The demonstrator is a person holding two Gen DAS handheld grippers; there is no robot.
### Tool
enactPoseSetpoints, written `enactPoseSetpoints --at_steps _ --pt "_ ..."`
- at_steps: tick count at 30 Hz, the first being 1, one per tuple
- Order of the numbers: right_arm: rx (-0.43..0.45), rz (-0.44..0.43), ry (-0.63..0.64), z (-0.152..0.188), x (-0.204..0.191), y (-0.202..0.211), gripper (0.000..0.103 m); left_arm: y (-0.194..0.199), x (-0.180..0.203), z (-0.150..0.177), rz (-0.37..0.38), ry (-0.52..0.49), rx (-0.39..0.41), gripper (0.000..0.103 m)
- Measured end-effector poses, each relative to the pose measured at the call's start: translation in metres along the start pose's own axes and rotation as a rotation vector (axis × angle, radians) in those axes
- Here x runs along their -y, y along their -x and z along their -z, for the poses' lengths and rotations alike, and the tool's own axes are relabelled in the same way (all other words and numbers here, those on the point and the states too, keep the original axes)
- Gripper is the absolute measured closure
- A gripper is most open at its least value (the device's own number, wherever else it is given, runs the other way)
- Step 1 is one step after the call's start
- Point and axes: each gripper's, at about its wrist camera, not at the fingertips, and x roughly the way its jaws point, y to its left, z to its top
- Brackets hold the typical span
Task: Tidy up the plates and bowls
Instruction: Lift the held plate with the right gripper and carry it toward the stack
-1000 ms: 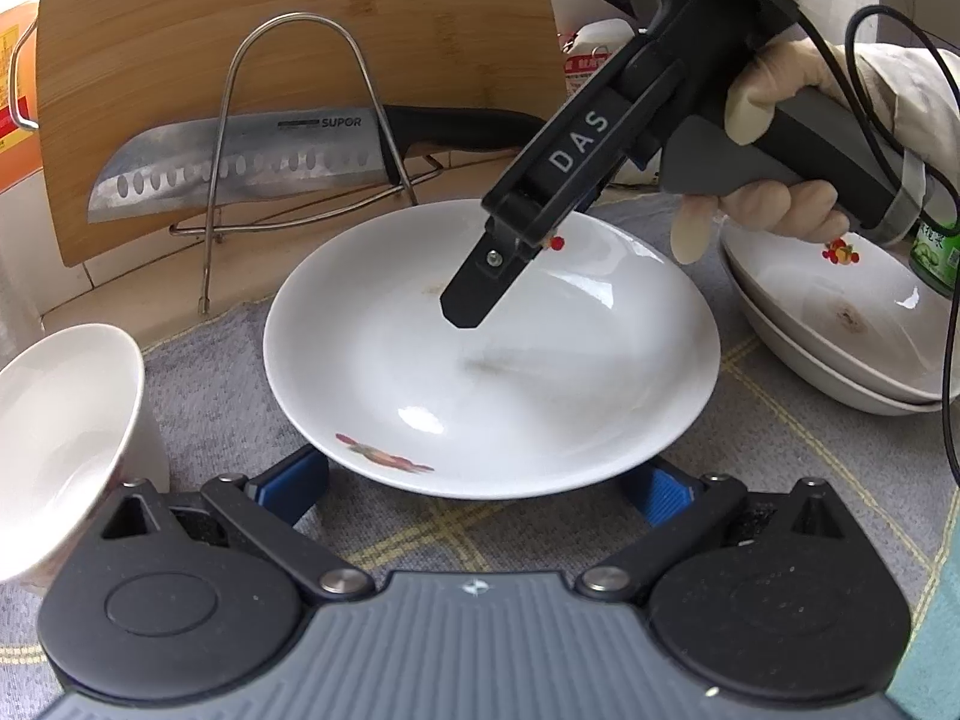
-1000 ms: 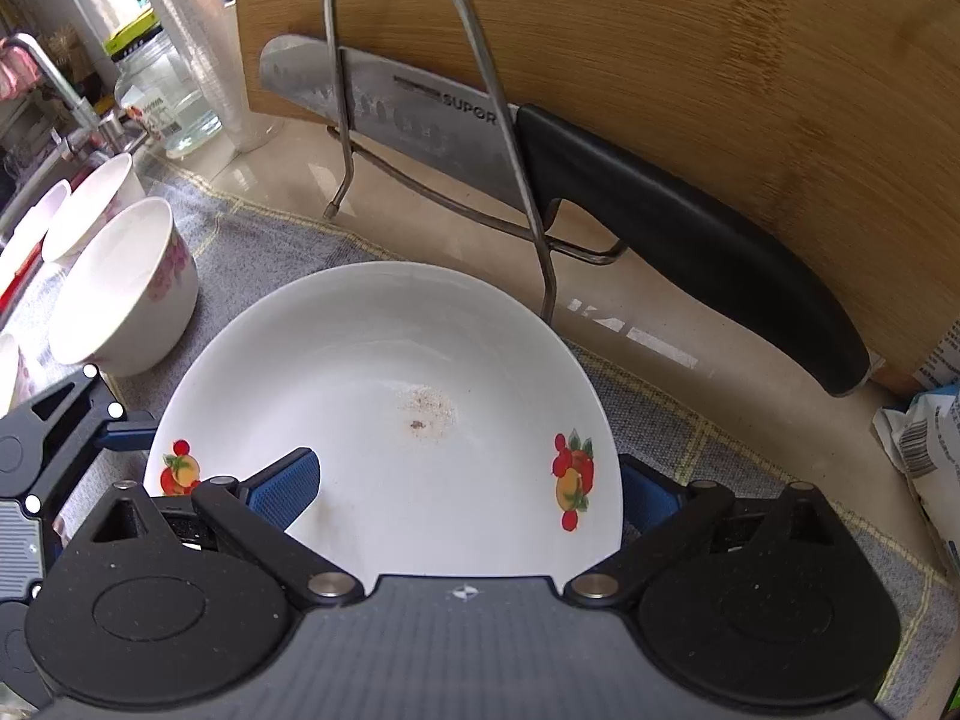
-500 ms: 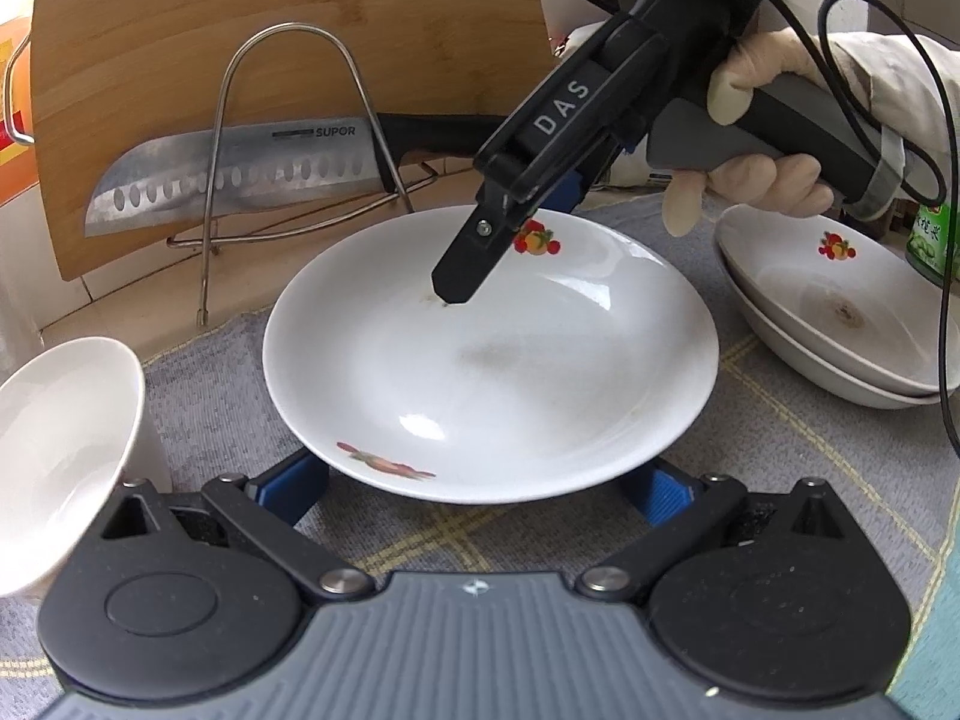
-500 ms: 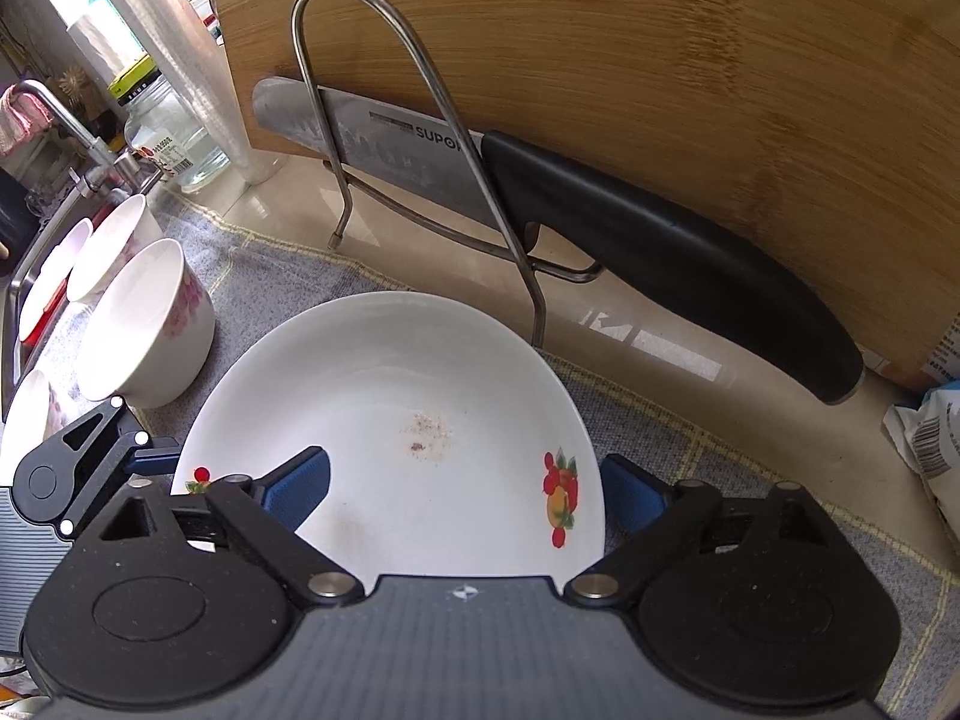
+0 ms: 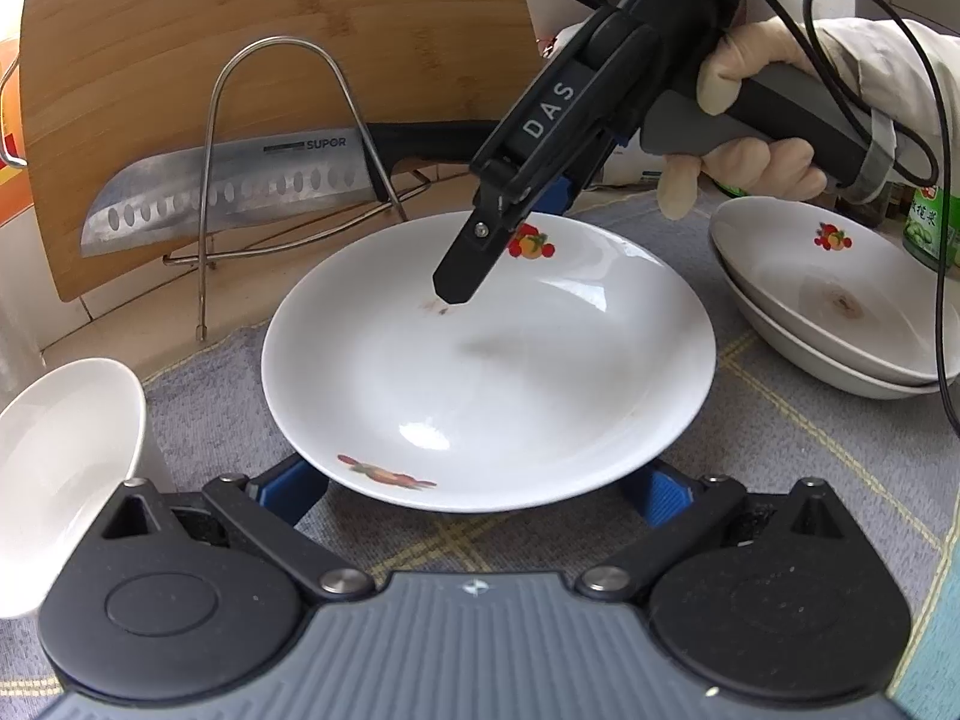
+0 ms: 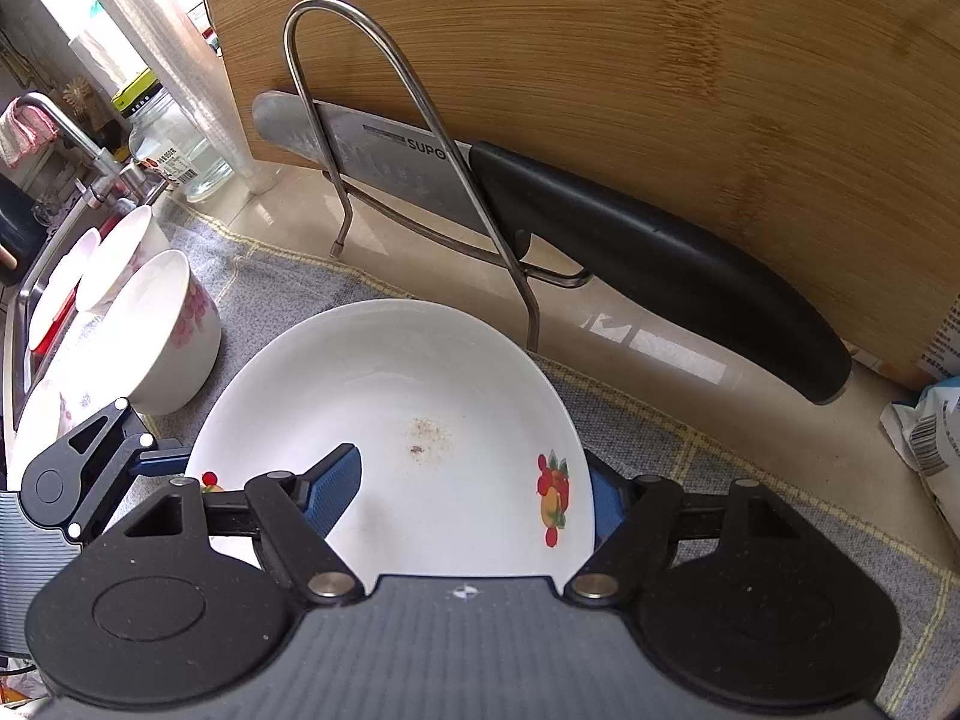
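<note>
I am closing my right claw (image 6: 474, 489) over the far rim of the white plate (image 5: 489, 369) lying on the grey mat (image 5: 780, 456); whether its pads are pressing yet, I cannot tell. My left claw (image 5: 480, 489) is gaping wide beneath the plate's near edge, gripping nothing.

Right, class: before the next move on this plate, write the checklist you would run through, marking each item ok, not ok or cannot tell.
1. Plate rim between the right gripper jaws: ok, one finger inside, one outside.
2. Grip firm: not ok; the jaws have just been closing, and the inner pad is not yet on the rim.
3. Left gripper open: ok, at the near rim.
4. Left fingers clear of the plate: cannot tell.
5. Stacked plates free on top: ok.
6. Knife apart from the plate: ok.
</note>
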Motion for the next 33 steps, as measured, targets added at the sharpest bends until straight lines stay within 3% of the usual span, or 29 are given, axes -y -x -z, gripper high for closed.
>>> enactPoseSetpoints --at_steps 33 --pt "0.026 -0.006 -0.013 -0.0009 0.0028 -0.0034 0.022 -0.0032 -0.0048 -0.0014 0.020 0.004 -0.009 0.001"
